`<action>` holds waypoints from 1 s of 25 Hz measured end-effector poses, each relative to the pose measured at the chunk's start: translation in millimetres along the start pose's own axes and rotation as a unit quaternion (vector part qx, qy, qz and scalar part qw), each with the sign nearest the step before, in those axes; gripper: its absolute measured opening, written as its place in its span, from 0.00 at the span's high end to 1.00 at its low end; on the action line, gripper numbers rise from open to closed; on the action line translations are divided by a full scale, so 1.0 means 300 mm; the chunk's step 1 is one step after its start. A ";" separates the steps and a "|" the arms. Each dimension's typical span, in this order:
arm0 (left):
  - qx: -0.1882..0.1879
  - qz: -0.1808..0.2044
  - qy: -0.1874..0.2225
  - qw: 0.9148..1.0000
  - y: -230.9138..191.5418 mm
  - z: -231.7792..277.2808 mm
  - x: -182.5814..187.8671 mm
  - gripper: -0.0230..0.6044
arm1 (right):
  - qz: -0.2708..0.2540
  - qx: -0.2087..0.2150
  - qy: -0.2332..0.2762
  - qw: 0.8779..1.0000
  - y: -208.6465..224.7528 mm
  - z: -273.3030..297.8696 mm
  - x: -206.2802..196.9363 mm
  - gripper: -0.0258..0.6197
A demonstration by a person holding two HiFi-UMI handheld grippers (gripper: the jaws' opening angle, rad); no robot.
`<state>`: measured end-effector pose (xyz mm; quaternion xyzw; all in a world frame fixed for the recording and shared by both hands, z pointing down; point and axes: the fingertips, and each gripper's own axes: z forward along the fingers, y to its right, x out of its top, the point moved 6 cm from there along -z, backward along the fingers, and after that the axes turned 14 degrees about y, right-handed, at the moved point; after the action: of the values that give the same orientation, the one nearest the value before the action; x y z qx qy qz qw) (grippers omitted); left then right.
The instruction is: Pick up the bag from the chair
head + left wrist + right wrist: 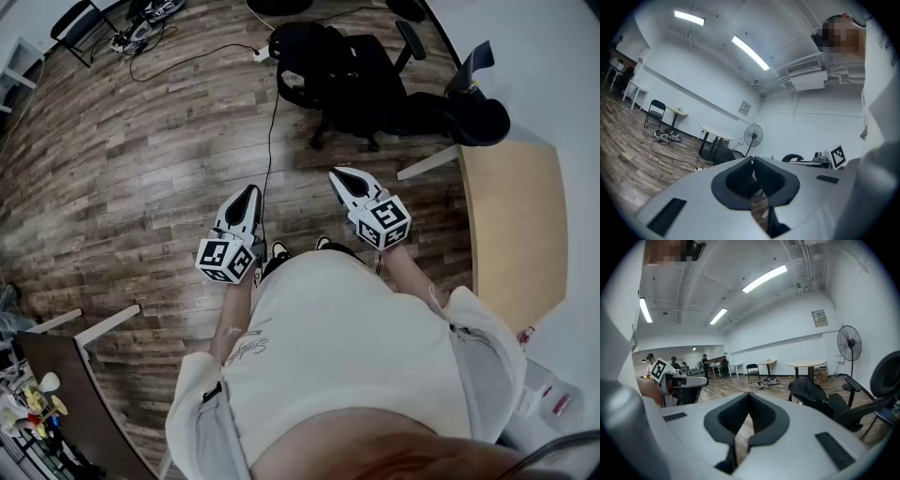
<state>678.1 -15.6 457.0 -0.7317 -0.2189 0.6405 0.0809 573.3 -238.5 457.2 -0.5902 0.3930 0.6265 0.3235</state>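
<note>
Distance is what stands between you and the job: the bag (314,61) lies slumped on the seat of the chair (394,103), well ahead of you, with open wooden floor (141,169) in between. Your left claw (247,195) and your right claw (343,178) are both clenched on nothing, held out in front of your body, well apart from the bag.

Several things could trip you up from here. A cable (271,141) runs along the floor from near your feet toward the chair; walk straight in and you may catch it underfoot or drag it. The chair looks to stand on a rolling base, so a push from a clenched claw would likely shove it away instead of taking the bag. Bag and chair are both black, so from the right gripper view the bag (813,392) is hard to part from the seat; you could clamp upholstery or an armrest instead of a strap. The table (516,216) corner sits close on your right, so a wide swing of that arm may knock it. Release the claw before you arrive.
</note>
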 end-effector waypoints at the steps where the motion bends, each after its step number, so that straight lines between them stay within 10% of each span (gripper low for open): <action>1: 0.003 -0.006 0.000 1.000 -0.015 -0.016 -0.003 0.91 | 0.000 -0.002 -0.003 1.000 -0.014 0.008 -0.008 0.97; 25: 0.014 -0.046 -0.027 0.998 -0.383 0.052 0.016 0.91 | 0.035 -0.022 -0.048 0.998 -0.042 0.342 -0.144 0.97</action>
<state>638.4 86.1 495.9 -0.7020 -0.2452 0.6588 0.1143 538.6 -140.2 498.1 -0.5523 0.3836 0.6734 0.3071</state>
